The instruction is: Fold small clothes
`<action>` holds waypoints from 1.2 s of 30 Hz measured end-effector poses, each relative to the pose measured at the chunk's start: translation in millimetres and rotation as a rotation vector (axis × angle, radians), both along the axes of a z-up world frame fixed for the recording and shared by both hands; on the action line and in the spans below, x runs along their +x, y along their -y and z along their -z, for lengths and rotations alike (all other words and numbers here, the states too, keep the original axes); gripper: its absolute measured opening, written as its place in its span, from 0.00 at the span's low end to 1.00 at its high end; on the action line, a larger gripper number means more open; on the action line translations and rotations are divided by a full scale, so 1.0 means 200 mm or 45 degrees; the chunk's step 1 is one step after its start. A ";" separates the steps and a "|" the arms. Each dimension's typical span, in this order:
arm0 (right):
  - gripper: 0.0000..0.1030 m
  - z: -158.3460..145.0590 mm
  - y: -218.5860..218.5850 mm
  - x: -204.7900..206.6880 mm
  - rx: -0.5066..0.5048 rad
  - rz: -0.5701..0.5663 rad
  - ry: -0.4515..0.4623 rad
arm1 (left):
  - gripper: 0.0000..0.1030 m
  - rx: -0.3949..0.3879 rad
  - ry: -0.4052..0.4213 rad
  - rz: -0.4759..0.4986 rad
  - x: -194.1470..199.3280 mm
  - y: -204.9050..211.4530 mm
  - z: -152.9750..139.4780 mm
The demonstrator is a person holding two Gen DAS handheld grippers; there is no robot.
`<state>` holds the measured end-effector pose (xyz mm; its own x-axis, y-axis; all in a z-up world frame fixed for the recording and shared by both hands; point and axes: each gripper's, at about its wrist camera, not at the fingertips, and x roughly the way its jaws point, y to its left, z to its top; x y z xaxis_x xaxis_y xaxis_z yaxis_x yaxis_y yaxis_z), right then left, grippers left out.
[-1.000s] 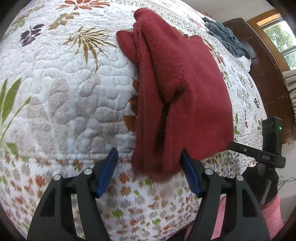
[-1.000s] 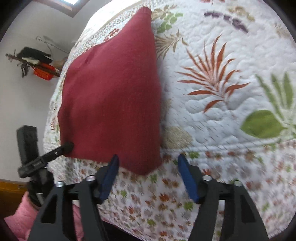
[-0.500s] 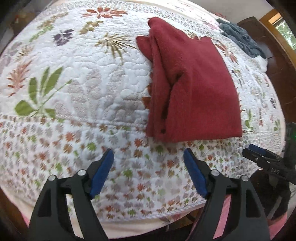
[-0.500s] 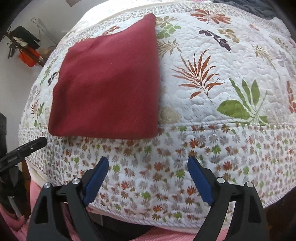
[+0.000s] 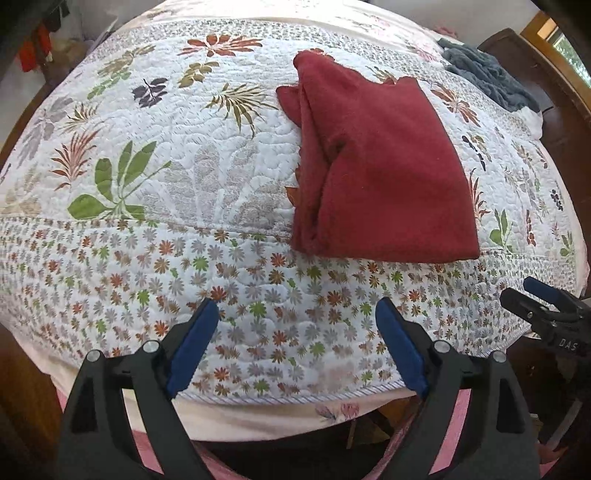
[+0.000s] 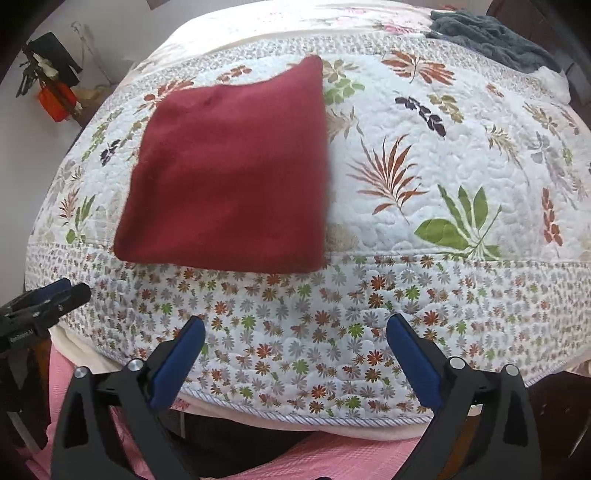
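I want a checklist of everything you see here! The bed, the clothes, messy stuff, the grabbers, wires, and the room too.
Surface: bed quilt with leaf and flower prints, lying flat.
Job's things: red cloth, folded into a rough square, near the quilt's front edge; layered folds show on its left side.
Clutter: grey cloth, crumpled at the far corner.
Grippers: left gripper and right gripper both open, empty, short of the red cloth.
Cables: nothing seen.
Surroundings: dark wooden headboard; window; orange thing by the wall.
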<state>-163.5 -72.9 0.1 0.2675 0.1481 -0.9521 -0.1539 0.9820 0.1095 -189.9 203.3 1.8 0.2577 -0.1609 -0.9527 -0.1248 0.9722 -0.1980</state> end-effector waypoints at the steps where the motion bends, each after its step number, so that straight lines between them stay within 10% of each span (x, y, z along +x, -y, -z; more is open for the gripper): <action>1: 0.96 -0.01 0.00 0.00 -0.008 0.005 -0.001 | 0.84 0.011 0.003 -0.002 0.00 0.01 -0.02; 36: 0.96 -0.43 -0.06 -0.12 -0.135 0.035 0.208 | 0.87 0.212 0.170 0.004 -0.10 0.16 -0.37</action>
